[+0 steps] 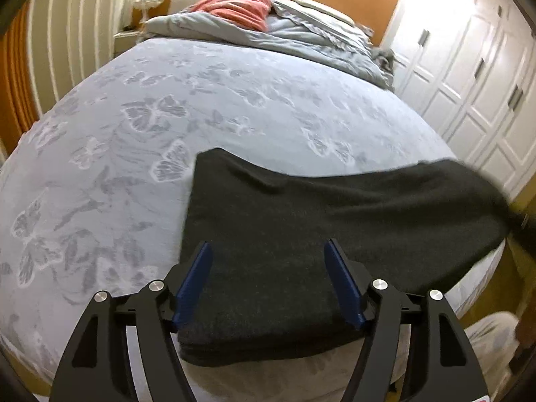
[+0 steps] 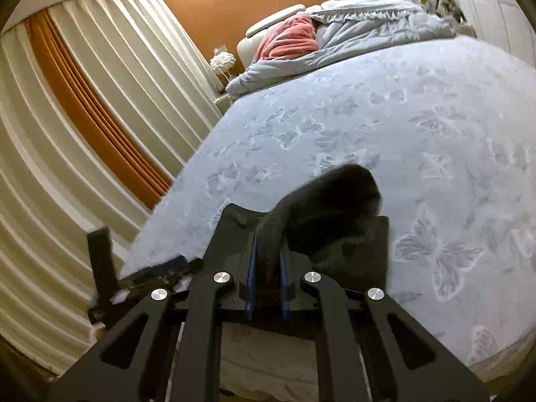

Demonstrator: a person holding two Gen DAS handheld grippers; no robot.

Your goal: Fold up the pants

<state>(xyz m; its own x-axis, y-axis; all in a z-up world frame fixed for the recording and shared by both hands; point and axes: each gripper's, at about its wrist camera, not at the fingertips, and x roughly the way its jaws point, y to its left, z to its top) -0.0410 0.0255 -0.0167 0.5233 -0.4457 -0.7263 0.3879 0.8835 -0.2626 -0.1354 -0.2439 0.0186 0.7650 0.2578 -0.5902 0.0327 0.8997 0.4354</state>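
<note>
The pants (image 1: 301,234), dark grey and already doubled over, lay at the near edge of the bed (image 1: 167,117) in my left wrist view, one end stacked in layers right under my left gripper (image 1: 268,261) and the other end rising off to the far right, out of frame. My left gripper hung over the stacked end with its blue fingers (image 1: 194,281) spread wide and nothing between them; whether they touched the cloth I could not tell. Beyond lay the butterfly sheet, a rumpled grey duvet (image 1: 301,37) and a red blanket (image 1: 234,8) at the far end, and white wardrobe doors (image 1: 469,77) to the right. None of that stood in my way.

In my right wrist view, my right gripper (image 2: 267,258) had its fingers closed tight on a bunched piece of the pants (image 2: 335,207), which humped up ahead of it above the sheet (image 2: 402,117). Curtains (image 2: 83,134) hung on the left and a small lamp (image 2: 222,60) stood far off beside the bed.

I judged the step to be carrying the lifted end over onto the stacked end. To do it well I would keep the cloth taut, lay it edge to edge, and pin the stack with the left so it did not slide off the near edge.
</note>
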